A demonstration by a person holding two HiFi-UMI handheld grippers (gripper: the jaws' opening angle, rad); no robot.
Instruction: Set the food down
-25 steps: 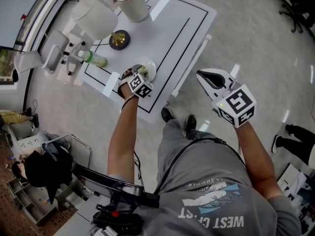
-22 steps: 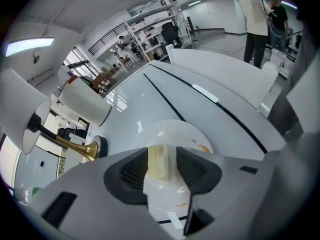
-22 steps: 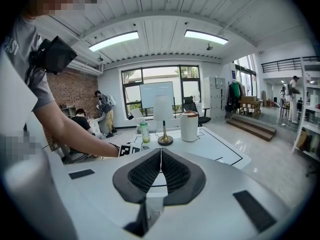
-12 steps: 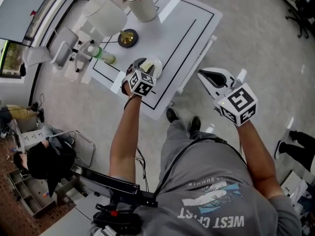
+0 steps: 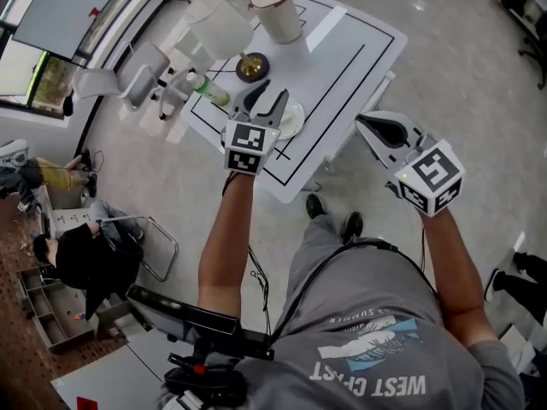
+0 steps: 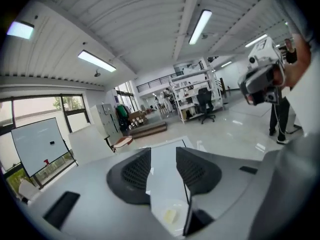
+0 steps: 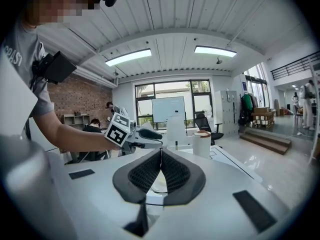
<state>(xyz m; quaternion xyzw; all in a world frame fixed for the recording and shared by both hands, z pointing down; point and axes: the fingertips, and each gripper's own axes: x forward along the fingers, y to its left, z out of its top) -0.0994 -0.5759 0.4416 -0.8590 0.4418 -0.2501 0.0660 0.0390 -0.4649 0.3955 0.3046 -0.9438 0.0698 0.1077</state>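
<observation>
A small pale yellow piece of food (image 6: 170,215) lies on a white plate (image 6: 176,205) on the white table (image 5: 342,58). My left gripper (image 5: 265,102) hangs just above the plate (image 5: 294,120) with its dark jaws apart and nothing between them. In the left gripper view the left gripper (image 6: 162,166) looks out over the table, with the plate below its jaws. My right gripper (image 5: 383,131) is held off the table's right edge, over the floor, with its jaws pressed together and empty. The right gripper view shows the right gripper (image 7: 160,171) shut and the left gripper (image 7: 148,134) beyond it.
At the table's far end stand a white canister with a brown rim (image 5: 278,11), a large white jug (image 5: 218,26), a dark saucer holding a gold object (image 5: 253,66) and a green bottle (image 5: 208,90). A person (image 5: 73,263) sits at the lower left.
My left gripper has come up off the plate and its jaws have opened, leaving the food on the plate. The right gripper has stayed shut and barely moved.
</observation>
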